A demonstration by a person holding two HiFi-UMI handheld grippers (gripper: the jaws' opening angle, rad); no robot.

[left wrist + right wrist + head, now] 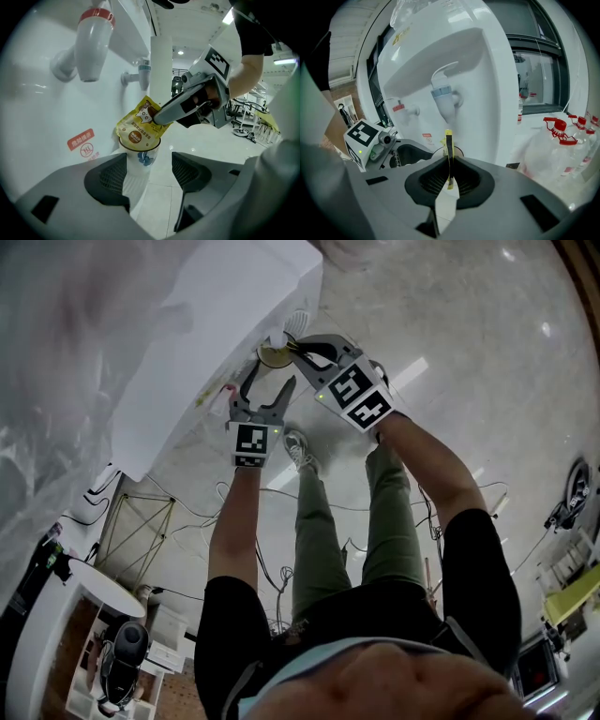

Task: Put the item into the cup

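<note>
Fingers (471,180) of the right gripper (449,161) nearly shut, pinched on a flat yellow printed sachet (448,140), seen edge-on as a thin upright strip between the ribbed black pads. From the left gripper view, same grip from the side: right gripper (157,119) slanting down from the upper right, tips clamped on the sachet's upper right corner. Sachet (136,129) tilted, lower end already inside the mouth of a white paper cup with a blue print (140,161), upper half out above the rim.

Fingers (110,176) of the left gripper (149,176) wide apart, holding nothing. Cup ahead of them and partly behind the left one, well clear of the right one; touching the left one or not, impossible to tell.

Behind the cup, a white water dispenser (47,117) with a red-capped tap (93,47) and a blue-collared tap (140,75) above, plus a red warning sticker (80,143) on the front panel just left of the cup. Cup base hidden by the left finger.

In the head view, both grippers side by side at the dispenser's edge, the left gripper (269,381) pointing up, the right gripper (292,351) angled in from the right, tips close together over the cup. To the right in the right gripper view, clear bottles with red caps (567,133).
</note>
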